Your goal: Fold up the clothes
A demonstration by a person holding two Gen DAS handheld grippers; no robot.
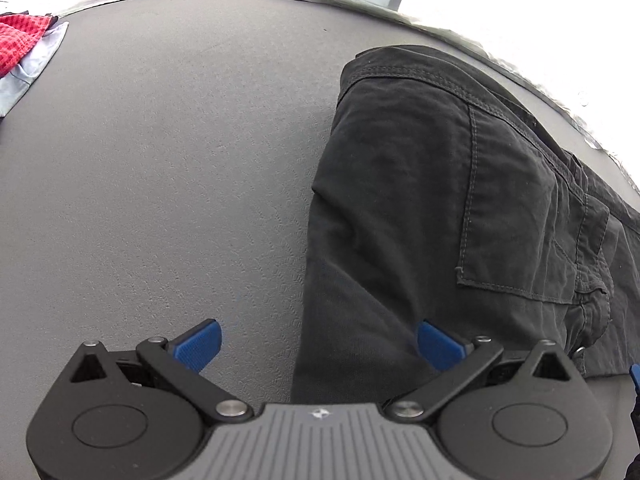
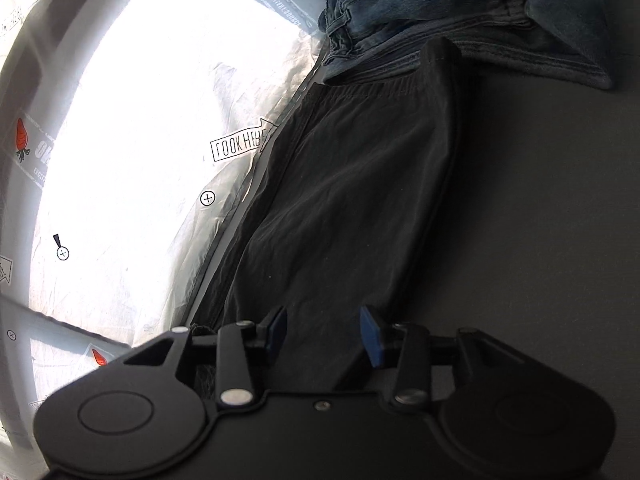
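Left gripper (image 1: 318, 344) fingers wide, empty, over black trousers (image 1: 440, 200) edge; right gripper (image 2: 324, 334) fingers half-open, empty; bare table (image 1: 160, 180) alongside.

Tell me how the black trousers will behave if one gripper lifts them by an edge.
The black trousers look like thin woven cloth with soft creases, so they would probably droop and unfold. They lie in stacked layers, so a pinch may catch only the top one. They seem light and unlikely to slide far on the matte grey table.

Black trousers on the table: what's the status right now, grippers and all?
Left gripper open, nothing between the pads. Right gripper open over the black trousers, not pinching. Trousers lie flat on the grey table. Blue jeans heaped at their far end.
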